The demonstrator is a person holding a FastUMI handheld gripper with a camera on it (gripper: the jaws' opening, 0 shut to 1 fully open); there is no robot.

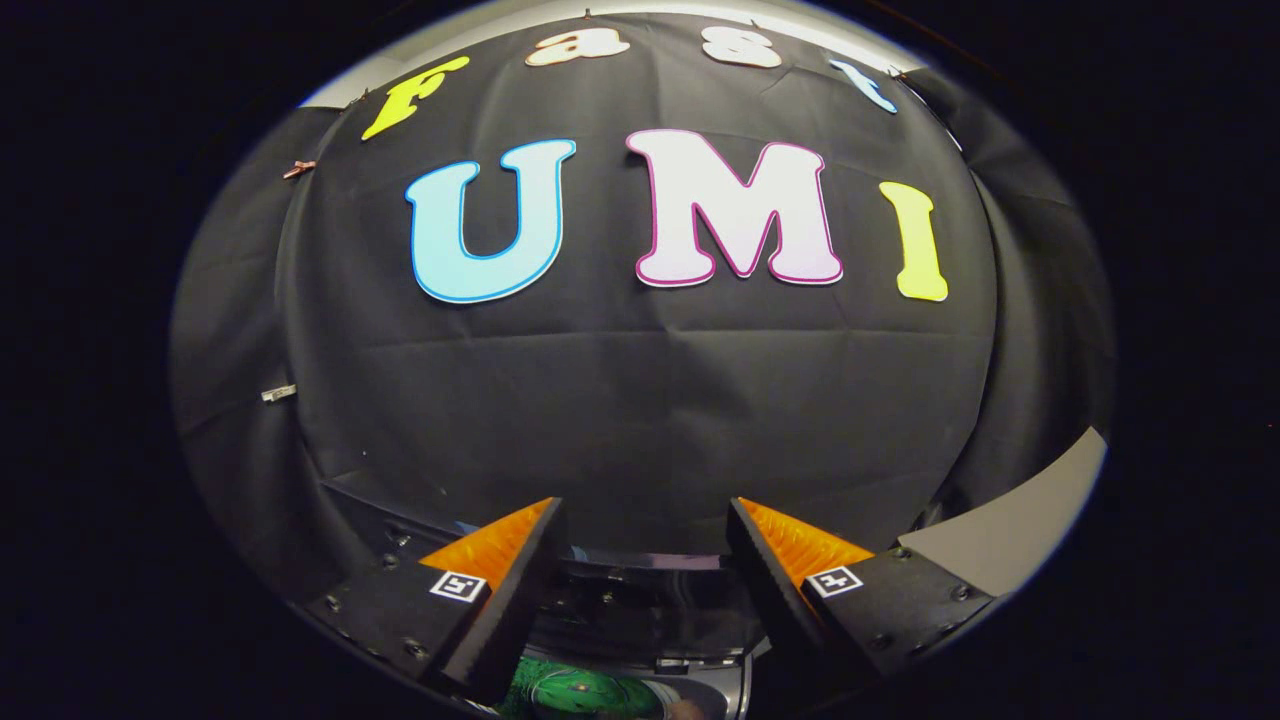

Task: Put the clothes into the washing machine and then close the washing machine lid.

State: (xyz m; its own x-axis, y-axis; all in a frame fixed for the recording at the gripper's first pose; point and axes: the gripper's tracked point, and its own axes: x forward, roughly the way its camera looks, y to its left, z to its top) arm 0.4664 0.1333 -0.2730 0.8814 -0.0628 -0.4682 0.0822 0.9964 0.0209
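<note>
One gripper [645, 520] hangs in front of the booth's black cloth wall [640, 400], its two fingers [500, 560] spread wide apart with nothing between them. Low between the fingers sits one washing machine [640, 610], seen from above as a dark curved top; its opening faces up towards the gripper. Inside it shows one green patch, perhaps clothes [570, 695], though too little is visible to tell its shape or which way it lies. One pale grey surface [1010, 530] runs off beyond the right finger, beside the cloth.
</note>
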